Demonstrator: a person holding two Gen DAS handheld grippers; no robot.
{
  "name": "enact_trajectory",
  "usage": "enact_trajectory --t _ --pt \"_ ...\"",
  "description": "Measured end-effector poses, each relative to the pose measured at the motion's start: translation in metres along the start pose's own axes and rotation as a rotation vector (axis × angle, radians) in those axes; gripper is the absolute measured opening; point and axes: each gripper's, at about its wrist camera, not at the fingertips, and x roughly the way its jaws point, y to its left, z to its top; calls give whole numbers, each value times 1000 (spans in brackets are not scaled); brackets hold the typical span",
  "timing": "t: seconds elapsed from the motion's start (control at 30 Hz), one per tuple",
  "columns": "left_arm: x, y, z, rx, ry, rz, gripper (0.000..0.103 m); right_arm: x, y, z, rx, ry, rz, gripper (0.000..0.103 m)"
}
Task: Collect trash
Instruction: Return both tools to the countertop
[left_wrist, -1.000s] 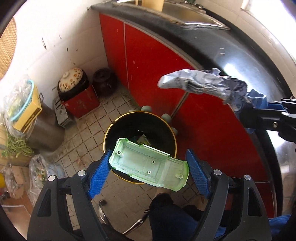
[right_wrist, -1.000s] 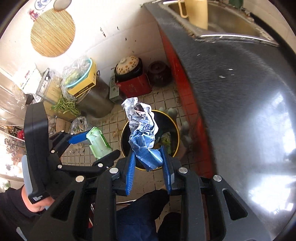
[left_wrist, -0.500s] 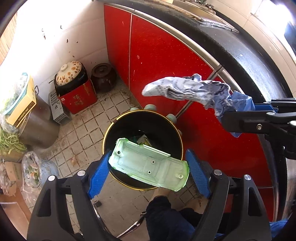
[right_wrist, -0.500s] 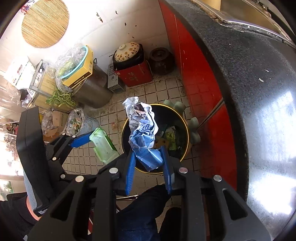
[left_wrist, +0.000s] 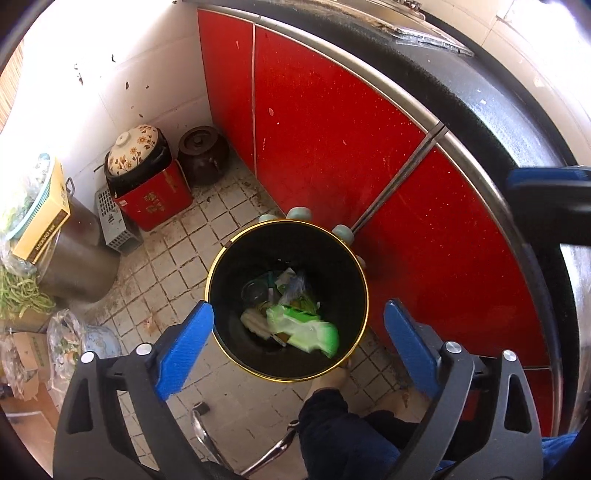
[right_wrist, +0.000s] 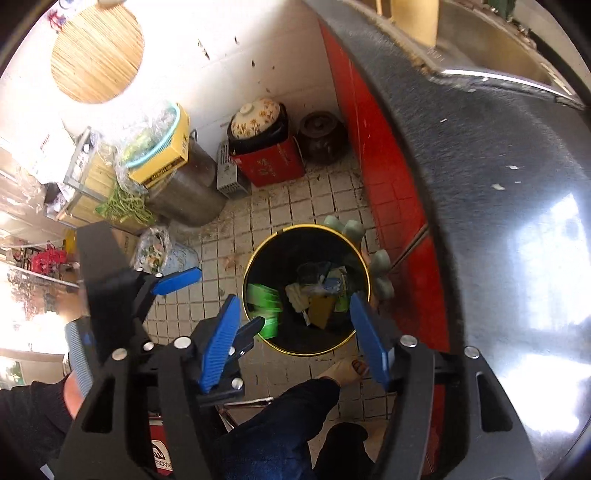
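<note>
Both grippers are parked over the bin (left_wrist: 287, 301) right now, pointing steeply down. Left gripper (left_wrist: 298, 345) has its jaws spread about as wide as they go, having just been opening, and there's nothing between them. The green tray (left_wrist: 304, 328) is already in the bin, at about 5 o'clock of the opening in the left view, blurred like it's mid-tumble. Right gripper (right_wrist: 295, 338) has also just been opening and it's empty too, pads well apart. I can't pick out the crumpled paper for sure, but there's some bluish stuff (right_wrist: 330, 282) on the pile in the bin that could be it.

Handling-wise, my guess is the tray is a light, stiff moulded plastic shell, so pinch across its long edges. Paper is basically weightless and squashy, so any fold works, and you can't really break either.

Bin sits on the tile floor (left_wrist: 236, 206), right against the red cabinet (left_wrist: 332, 122), with a person's foot (right_wrist: 345, 369) just beside its rim at 6 o'clock in the right view. This drop looks done to me.
</note>
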Motion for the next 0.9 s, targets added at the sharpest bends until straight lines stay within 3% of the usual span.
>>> enact_trajectory --t 0.13,0.2,0.33,0.53,0.67,0.8,0.9 --pt "-2 -7 5 17 9 21 93 -42 -17 -12 38 -62 -6 68" --pt "-13 -14 11 32 -10 16 93 -71 -29 -21 61 -112 -13 76" --pt "-45 -53 25 99 -57 21 96 -140 -68 -55 142 -242 -129 84" --pt "-85 -166 42 285 -122 -107 96 -228 -149 -144 402 -379 -362 84" --pt "-102 -275 45 486 -130 -234 96 -276 -199 -221 629 -446 -485 84" --pt "-119 -374 34 662 -136 -348 96 -316 -231 -296 814 -511 -555 84" --pt "-130 -426 20 756 -142 -396 96 -336 -247 -345 914 -544 -599 84"
